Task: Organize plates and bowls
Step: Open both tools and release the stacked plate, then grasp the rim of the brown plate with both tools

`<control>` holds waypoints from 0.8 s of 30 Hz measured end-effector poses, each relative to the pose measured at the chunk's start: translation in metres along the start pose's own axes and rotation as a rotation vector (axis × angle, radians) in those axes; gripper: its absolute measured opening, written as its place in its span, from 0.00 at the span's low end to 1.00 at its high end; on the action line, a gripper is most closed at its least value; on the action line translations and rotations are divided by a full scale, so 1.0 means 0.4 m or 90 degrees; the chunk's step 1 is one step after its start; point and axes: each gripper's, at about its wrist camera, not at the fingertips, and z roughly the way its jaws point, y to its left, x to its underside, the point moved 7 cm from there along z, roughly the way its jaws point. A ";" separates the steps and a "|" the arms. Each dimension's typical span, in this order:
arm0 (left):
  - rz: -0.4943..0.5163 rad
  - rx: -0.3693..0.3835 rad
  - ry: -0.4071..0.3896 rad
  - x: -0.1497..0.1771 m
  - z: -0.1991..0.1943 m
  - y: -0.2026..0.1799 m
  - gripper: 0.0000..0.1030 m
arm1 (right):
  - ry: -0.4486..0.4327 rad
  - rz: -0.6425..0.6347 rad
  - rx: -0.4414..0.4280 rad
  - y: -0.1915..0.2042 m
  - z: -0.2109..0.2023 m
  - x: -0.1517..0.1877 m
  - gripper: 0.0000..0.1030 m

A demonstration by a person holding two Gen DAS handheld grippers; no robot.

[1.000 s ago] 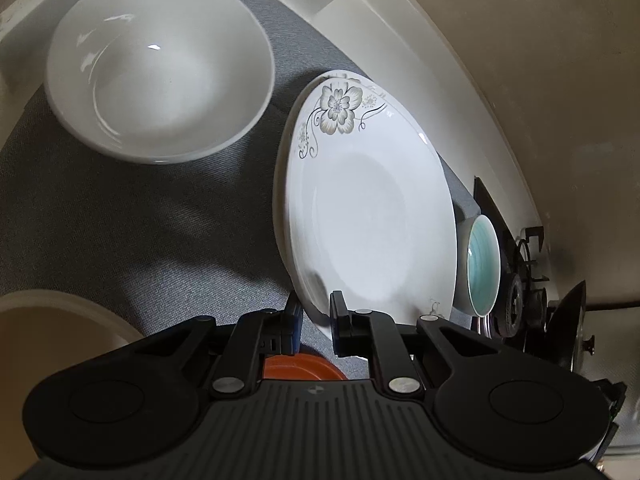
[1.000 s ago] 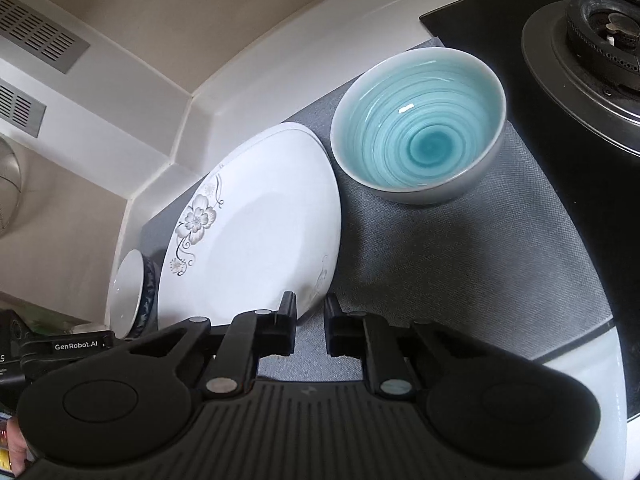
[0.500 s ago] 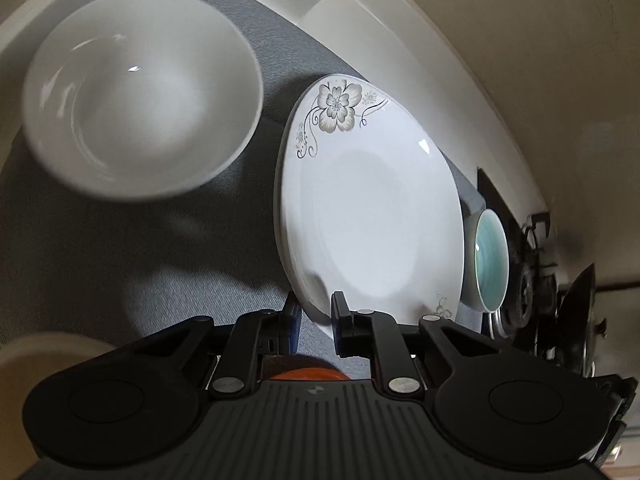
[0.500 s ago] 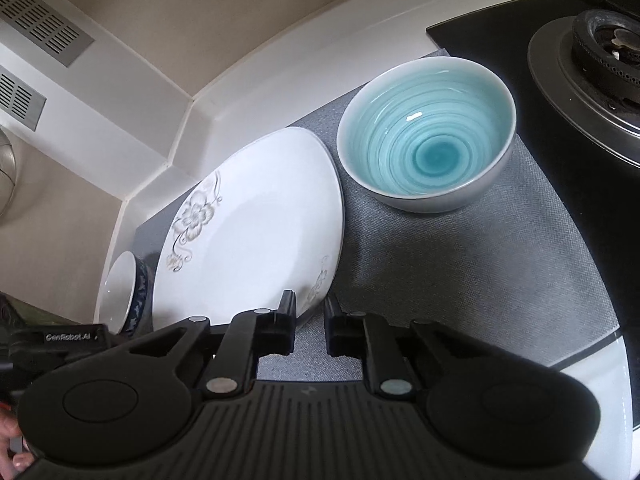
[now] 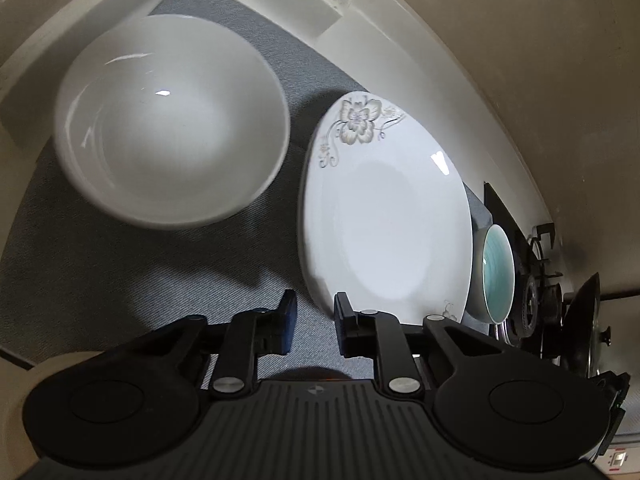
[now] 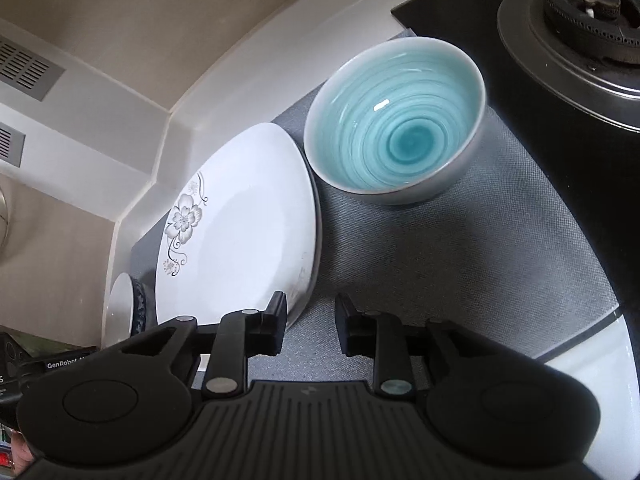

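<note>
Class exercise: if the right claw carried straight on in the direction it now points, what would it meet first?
Probably the grey mat, bare ahead of the open right claw. Beyond that stretch stands the turquoise bowl; the flowered plate lies just left of the line. Depth is unclear through the fisheye.

A home kitchen: a gas burner (image 6: 592,4) set in a black hob at the far right, a white counter (image 6: 224,92) running into a corner, and crockery laid on a grey mat (image 6: 460,260).
</note>
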 end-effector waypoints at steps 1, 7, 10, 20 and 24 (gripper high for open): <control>0.005 -0.003 -0.003 -0.002 0.002 -0.005 0.19 | -0.001 -0.008 0.003 0.003 0.002 -0.002 0.29; 0.020 -0.018 -0.007 0.016 -0.008 -0.039 0.18 | -0.007 -0.007 -0.019 -0.003 -0.010 0.012 0.37; 0.085 -0.063 -0.020 0.070 -0.033 -0.075 0.33 | 0.014 -0.047 -0.051 -0.004 -0.039 0.062 0.72; 0.251 -0.204 -0.047 0.256 -0.064 -0.131 0.51 | 0.109 -0.304 0.007 0.047 -0.079 0.276 0.69; 0.263 -0.201 -0.033 0.267 -0.053 -0.150 0.51 | 0.122 -0.316 0.036 0.028 -0.067 0.301 0.15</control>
